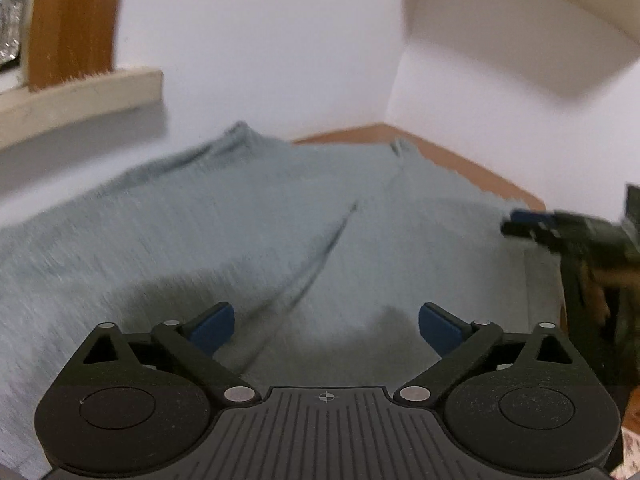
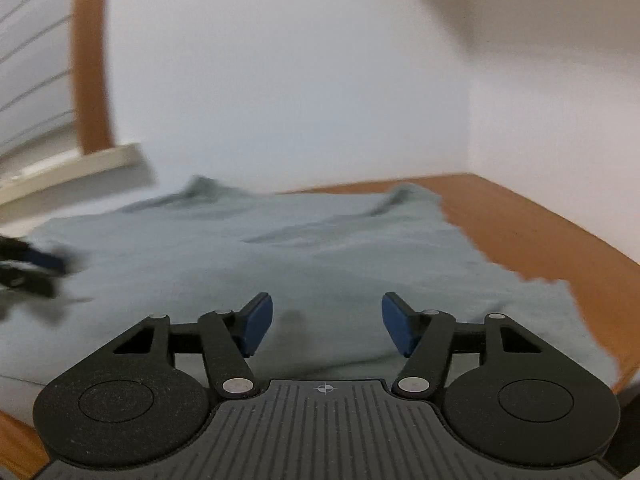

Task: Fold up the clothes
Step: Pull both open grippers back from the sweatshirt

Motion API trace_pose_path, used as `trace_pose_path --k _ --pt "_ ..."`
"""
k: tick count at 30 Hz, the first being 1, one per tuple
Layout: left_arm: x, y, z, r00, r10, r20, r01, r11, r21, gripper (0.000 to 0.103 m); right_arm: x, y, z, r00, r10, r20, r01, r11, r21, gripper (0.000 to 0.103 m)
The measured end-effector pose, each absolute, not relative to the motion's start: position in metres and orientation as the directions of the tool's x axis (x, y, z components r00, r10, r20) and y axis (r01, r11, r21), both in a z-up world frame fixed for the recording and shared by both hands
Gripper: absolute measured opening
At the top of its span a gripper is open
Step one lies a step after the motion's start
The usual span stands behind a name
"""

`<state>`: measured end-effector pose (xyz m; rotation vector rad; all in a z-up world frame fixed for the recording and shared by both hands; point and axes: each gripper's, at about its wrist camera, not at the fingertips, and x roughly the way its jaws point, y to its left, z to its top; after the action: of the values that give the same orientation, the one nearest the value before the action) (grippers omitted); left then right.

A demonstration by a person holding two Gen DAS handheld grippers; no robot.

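Grey-green knit garment (image 2: 304, 248) is lying limp and light — best pinched at an edge; left gripper (image 1: 326, 326) and right gripper (image 2: 327, 326) are being held agape, nothing gripped

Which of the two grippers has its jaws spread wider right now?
The left gripper: its blue pads sit far apart over the grey garment, while the right gripper shows a clearly narrower gap.
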<state>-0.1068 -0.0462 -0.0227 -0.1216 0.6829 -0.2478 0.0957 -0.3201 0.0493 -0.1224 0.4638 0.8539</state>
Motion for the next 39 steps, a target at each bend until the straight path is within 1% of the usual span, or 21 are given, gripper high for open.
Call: trace_pose_path --k 1,4,7,13,18,20,22,23,24,25,27,30,33,34,36,38,39 --pt "-0.109 -0.047 -0.024 0.748 -0.269 -0.607 0.191 0.963 -0.191 0.100 0.105 -0.323 0.046 0.569 0.683 -0.458 -0.741 0.667 0.075 0.061" --pt "-0.115 -0.049 -0.027 0.755 -0.254 -0.605 0.183 0.967 -0.178 0.101 0.110 -0.337 0.035 0.567 0.708 -0.422 -0.764 0.643 0.051 0.061" --pt "-0.120 -0.054 -0.028 0.751 -0.242 -0.614 0.167 0.970 -0.177 0.101 0.107 -0.346 0.031 0.568 0.714 -0.409 -0.775 0.631 0.024 0.061" --pt "-0.125 -0.068 -0.025 0.743 -0.231 -0.628 0.185 0.973 -0.138 0.103 0.125 -0.371 0.034 0.550 0.718 -0.427 -0.779 0.625 0.048 0.061" --pt "-0.123 -0.066 -0.024 0.751 -0.217 -0.623 0.166 0.976 -0.140 0.103 0.128 -0.364 0.043 0.540 0.702 -0.465 -0.779 0.626 0.040 0.062" --pt "-0.120 -0.061 -0.022 0.755 -0.217 -0.618 0.154 0.976 -0.154 0.103 0.129 -0.359 0.048 0.547 0.686 -0.480 -0.770 0.638 0.033 0.068" --pt "-0.119 -0.049 -0.018 0.750 -0.245 -0.614 0.159 0.968 -0.192 0.103 0.123 -0.350 0.057 0.580 0.675 -0.455 -0.756 0.655 0.009 0.071" --pt "-0.120 -0.040 -0.015 0.748 -0.260 -0.611 0.156 0.963 -0.219 0.103 0.119 -0.345 0.062 0.585 0.681 -0.440 -0.756 0.655 0.009 0.077" --pt "-0.125 -0.028 -0.012 0.751 -0.260 -0.607 0.144 0.962 -0.234 0.103 0.115 -0.338 0.067 0.577 0.692 -0.433 -0.763 0.646 0.017 0.079" --pt "-0.130 -0.015 -0.009 0.759 -0.246 -0.602 0.128 0.964 -0.233 0.103 0.111 -0.331 0.071 0.567 0.704 -0.428 -0.771 0.636 0.026 0.082" --pt "-0.143 0.011 -0.002 0.774 -0.211 -0.597 0.100 0.972 -0.214 0.103 0.099 -0.311 0.080 0.534 0.728 -0.429 -0.800 0.600 0.023 0.082" --pt "-0.158 0.056 0.005 0.794 -0.156 -0.587 0.045 0.979 -0.199 0.103 0.081 -0.275 0.090 0.473 0.762 -0.442 -0.843 0.538 0.026 0.086" --pt "-0.173 0.097 0.008 0.795 -0.100 -0.599 -0.015 0.983 -0.184 0.103 0.060 -0.237 0.098 0.409 0.785 -0.464 -0.878 0.477 0.033 0.090" --pt "-0.177 0.110 0.007 0.791 -0.094 -0.605 -0.026 0.982 -0.185 0.103 0.052 -0.225 0.100 0.391 0.793 -0.468 -0.891 0.453 0.024 0.093" --pt "-0.181 0.130 0.004 0.781 -0.086 -0.619 -0.039 0.982 -0.186 0.103 0.036 -0.202 0.104 0.355 0.805 -0.475 -0.913 0.409 0.011 0.095" --pt "-0.181 0.142 0.001 0.776 -0.077 -0.626 -0.042 0.984 -0.174 0.103 0.023 -0.181 0.106 0.318 0.819 -0.478 -0.929 0.371 0.018 0.101" --pt "-0.182 0.145 0.000 0.778 -0.073 -0.624 -0.041 0.985 -0.167 0.103 0.017 -0.170 0.106 0.295 0.826 -0.480 -0.936 0.351 0.029 0.101"
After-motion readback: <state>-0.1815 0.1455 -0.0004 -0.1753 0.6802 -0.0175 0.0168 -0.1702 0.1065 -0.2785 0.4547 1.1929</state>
